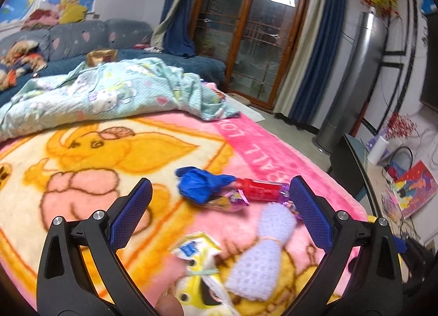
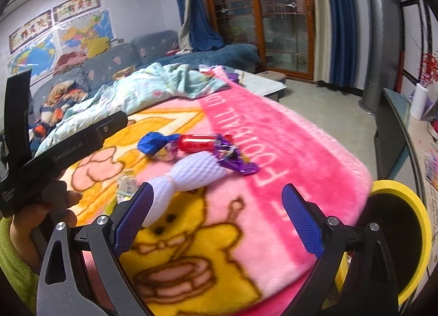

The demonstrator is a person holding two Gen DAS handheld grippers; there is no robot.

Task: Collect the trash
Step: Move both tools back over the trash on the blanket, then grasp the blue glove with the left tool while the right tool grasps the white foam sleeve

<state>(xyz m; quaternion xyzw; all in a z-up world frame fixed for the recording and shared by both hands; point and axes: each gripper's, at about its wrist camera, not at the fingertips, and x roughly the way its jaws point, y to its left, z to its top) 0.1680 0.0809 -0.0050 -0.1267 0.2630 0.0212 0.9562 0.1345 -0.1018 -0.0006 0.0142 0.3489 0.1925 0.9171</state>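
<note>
Trash lies scattered on the pink blanket of the bed: a blue crumpled wad, a red wrapper, a purple foil wrapper, a lilac foam net and a yellow-white packet. Both the left tongs and right tongs are spread wide and empty. Nothing appears collected yet; the yellow-rimmed bin waits beside the bed.

One blue crumpled wad, one red tube wrapper, one lavender foam sleeve, one purple foil wrapper, one yellow bin
</note>
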